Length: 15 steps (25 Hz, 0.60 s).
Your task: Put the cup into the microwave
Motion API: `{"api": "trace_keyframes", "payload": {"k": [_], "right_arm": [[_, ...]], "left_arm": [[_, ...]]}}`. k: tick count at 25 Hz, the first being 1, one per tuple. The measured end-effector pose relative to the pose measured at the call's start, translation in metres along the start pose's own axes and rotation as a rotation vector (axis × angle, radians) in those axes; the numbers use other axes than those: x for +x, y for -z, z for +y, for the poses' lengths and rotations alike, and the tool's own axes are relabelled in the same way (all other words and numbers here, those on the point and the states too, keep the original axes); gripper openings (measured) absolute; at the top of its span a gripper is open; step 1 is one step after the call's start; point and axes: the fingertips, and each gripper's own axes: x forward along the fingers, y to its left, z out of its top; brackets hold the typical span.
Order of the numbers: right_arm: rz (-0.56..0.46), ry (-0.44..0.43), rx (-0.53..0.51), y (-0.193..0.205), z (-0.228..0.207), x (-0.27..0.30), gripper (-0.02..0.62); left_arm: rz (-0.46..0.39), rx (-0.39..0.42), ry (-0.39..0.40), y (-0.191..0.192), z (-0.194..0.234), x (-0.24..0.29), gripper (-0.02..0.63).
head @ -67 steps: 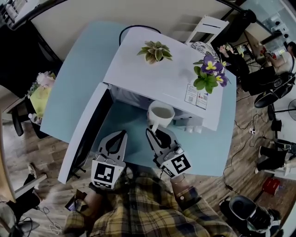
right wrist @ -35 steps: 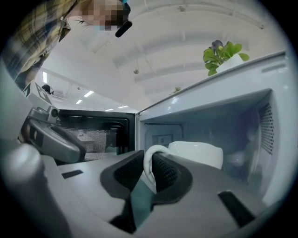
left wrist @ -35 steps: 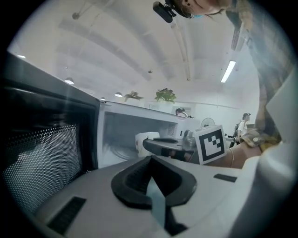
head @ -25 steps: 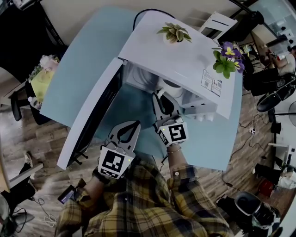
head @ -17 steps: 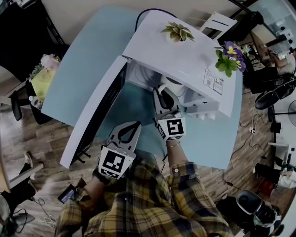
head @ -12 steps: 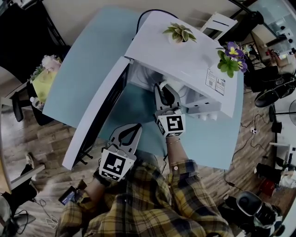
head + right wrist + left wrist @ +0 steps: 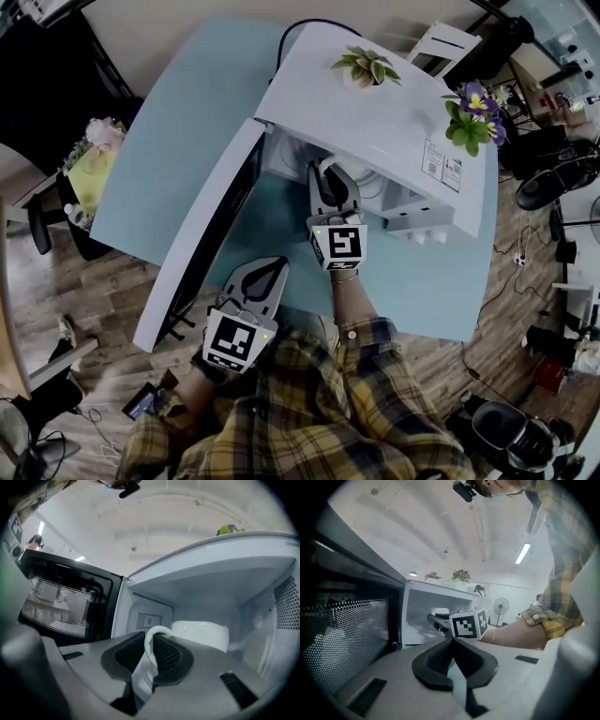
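At the table's (image 7: 155,159) front edge, the left gripper (image 7: 270,270) hovers empty, jaws pressed together, just beside the swung-open door (image 7: 202,239). Beyond it, the right gripper (image 7: 334,180) reaches into the microwave (image 7: 375,108), jaws pinching the handle of the cup (image 7: 201,633), which is inside the cavity, clear of side walls and ceiling.

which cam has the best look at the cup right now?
Right gripper view: the cup shows large inside the microwave cavity, its handle pinched between the right gripper fingers. Left gripper view shows only a small white part of it, far behind that gripper. Head view mostly hides it under the microwave's top.
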Motion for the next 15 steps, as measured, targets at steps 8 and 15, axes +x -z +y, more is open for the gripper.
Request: {"api": "trace_keyframes", "payload": {"k": [8,15], "right_arm": [[0.03,-0.001,-0.06,0.009,0.004,-0.004,0.057],[0.096,-0.008,-0.036,0.026,0.009,-0.004,0.058]], "left_arm": [[-0.005,0.002,0.007,-0.002,-0.002,0.004,-0.008],[-0.009,-0.001,-0.001,-0.002,-0.001,0.002,-0.008]]}}
